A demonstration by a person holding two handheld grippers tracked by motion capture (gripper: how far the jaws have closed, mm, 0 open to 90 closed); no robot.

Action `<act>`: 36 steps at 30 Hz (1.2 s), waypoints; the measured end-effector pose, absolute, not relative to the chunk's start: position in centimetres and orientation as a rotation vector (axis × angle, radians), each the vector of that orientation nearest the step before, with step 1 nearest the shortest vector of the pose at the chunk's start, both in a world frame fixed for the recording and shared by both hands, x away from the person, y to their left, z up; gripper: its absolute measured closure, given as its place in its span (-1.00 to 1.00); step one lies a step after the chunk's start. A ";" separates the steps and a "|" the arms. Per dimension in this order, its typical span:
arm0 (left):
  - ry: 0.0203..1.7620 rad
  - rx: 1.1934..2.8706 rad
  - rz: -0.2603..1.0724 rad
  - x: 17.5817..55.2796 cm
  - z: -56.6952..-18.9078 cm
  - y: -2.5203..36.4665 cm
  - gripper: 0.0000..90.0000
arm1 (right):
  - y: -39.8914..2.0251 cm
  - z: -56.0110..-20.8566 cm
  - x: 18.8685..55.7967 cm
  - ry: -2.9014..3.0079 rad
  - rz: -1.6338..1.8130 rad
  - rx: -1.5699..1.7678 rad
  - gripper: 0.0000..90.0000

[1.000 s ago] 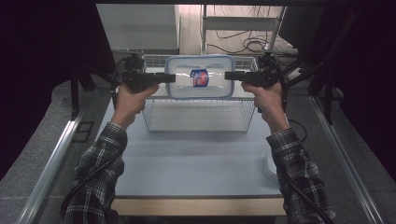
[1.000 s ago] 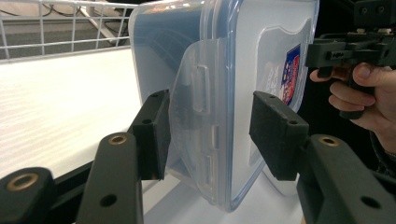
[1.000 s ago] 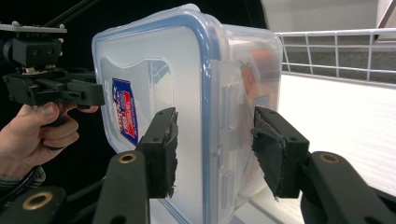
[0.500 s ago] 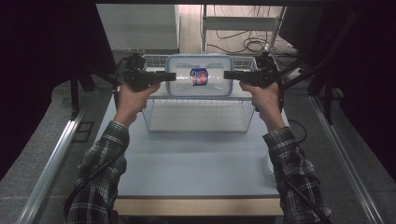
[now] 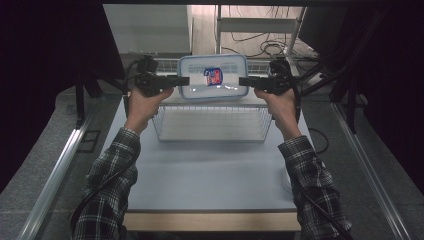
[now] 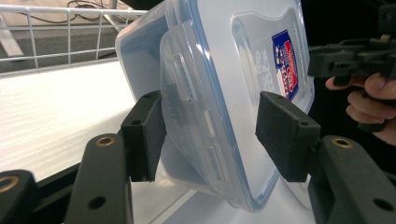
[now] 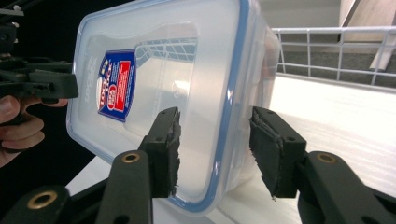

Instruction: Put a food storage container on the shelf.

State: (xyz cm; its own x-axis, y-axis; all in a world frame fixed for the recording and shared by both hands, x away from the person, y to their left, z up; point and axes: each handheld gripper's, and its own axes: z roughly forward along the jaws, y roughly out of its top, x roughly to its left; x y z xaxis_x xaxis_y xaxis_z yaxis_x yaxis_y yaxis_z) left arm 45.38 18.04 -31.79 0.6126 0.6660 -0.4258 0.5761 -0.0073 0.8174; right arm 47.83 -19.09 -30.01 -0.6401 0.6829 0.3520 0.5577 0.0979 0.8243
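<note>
Pale table (image 5: 210,175), white wire basket (image 5: 212,122): clear blue-rimmed plastic lidded box (image 5: 214,77) over it.
Your left gripper (image 6: 210,135) has just been opening, one pad off the box; right gripper (image 7: 215,144) has just been closing without pinching it — release looks underway.

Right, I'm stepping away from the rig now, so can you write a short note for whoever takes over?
Left hand-held gripper: jaws have just been opening around the left end of the container; the lid-side pad stands clear of the lid.
Right hand-held gripper: jaws around the right end, one pad against the lid; I can't tell whether the other presses.
Things: the clear, blue-rimmed container, lid on, sits between both grippers over the far part of the wire basket on the table.
Done: container brought to the basket.
Left: probably confirm it rests in the basket, open both grippers and pull back.
</note>
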 end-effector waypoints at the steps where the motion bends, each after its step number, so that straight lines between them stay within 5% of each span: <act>1: 1.037 1.675 0.093 45.5 -31.8 18.1 -0.05 | -19.1 -30.1 47.9 2.234 1.596 1.278 0.18; 12: 1.075 1.670 0.067 46.5 -32.2 18.3 -0.23 | -19.3 -30.4 48.1 2.241 1.546 1.298 0.30; 16: 1.116 1.704 0.186 46.2 -31.8 18.1 -0.25 | -19.2 -30.2 48.2 2.224 1.556 1.321 0.36; 28: 1.084 1.712 0.211 45.6 -31.6 17.7 -0.05 | -19.0 -29.5 47.8 2.199 1.516 1.279 0.47; 36: 0.994 1.714 0.181 43.7 -31.8 17.6 -0.21 | -19.6 -29.0 46.2 2.209 1.557 1.179 0.24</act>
